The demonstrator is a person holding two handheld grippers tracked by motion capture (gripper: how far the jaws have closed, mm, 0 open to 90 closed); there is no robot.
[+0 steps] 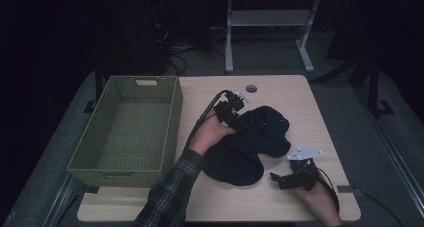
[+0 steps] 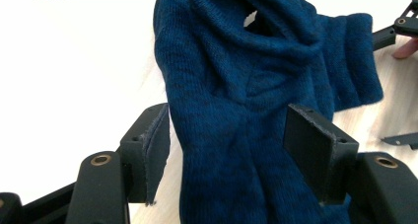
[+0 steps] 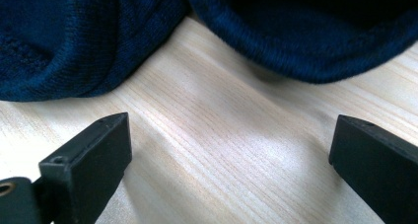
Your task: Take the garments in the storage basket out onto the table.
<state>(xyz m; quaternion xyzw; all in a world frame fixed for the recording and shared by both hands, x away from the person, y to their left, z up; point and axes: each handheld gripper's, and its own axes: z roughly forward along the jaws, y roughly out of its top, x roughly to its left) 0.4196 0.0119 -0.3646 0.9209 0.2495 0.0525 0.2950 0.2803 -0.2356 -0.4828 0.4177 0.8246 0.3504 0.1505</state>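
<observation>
Sweater [image 1: 250, 142] sits mid-desk [image 1: 280, 202] at 3 o'clock of the basket [image 1: 125, 127]; your left tongs [image 2: 226, 150] straddle a fold with jaws parted, not pinching, right tongs [image 3: 226, 169] wide and empty at 5 o'clock, so regrip before lifting basketward.

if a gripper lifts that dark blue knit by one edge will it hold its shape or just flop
The dark blue knit probably flops: it already lies in soft folds on the table. Its ribbed weave looks grippy, so it likely won't slip from the pads. Pushed, it would likely bunch rather than slide, and hang long when lifted.
</observation>
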